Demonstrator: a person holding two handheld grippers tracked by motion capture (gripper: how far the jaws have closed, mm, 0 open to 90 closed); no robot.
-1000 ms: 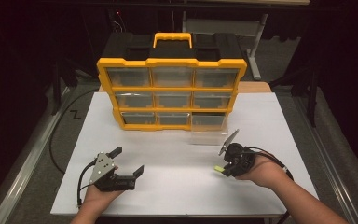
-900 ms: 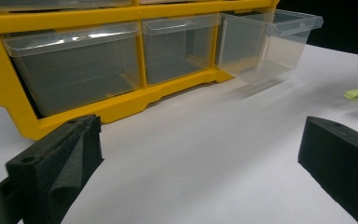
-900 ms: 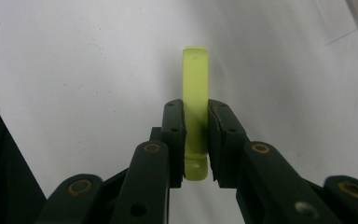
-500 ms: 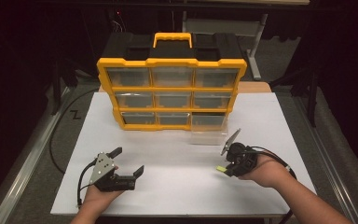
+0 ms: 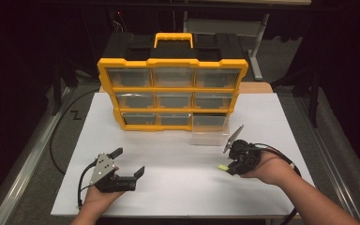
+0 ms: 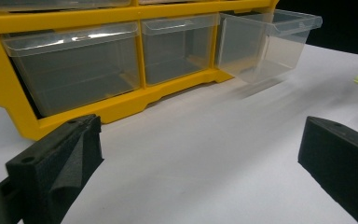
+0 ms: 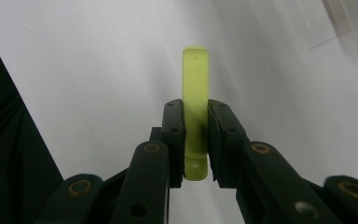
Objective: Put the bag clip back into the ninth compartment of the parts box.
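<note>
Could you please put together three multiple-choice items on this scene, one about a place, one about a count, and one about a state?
1. Which drawer of the yellow organizer is pulled out?
A. top left
B. middle centre
C. bottom right

2. How many drawer bays does the organizer's front show?
A. four
B. nine
C. twelve

3. How do the two grippers stand?
A. the left gripper is open, and the right gripper is shut on the yellow-green piece
B. both open and empty
C. the left is shut on the drawer, the right open

Answers:
1. C: in the high view the bottom right drawer juts out over the white table.
2. B: there are three rows of three.
3. A: the left jaws stand wide apart with nothing between them, and the right pads press on the piece in the right gripper view.
</note>
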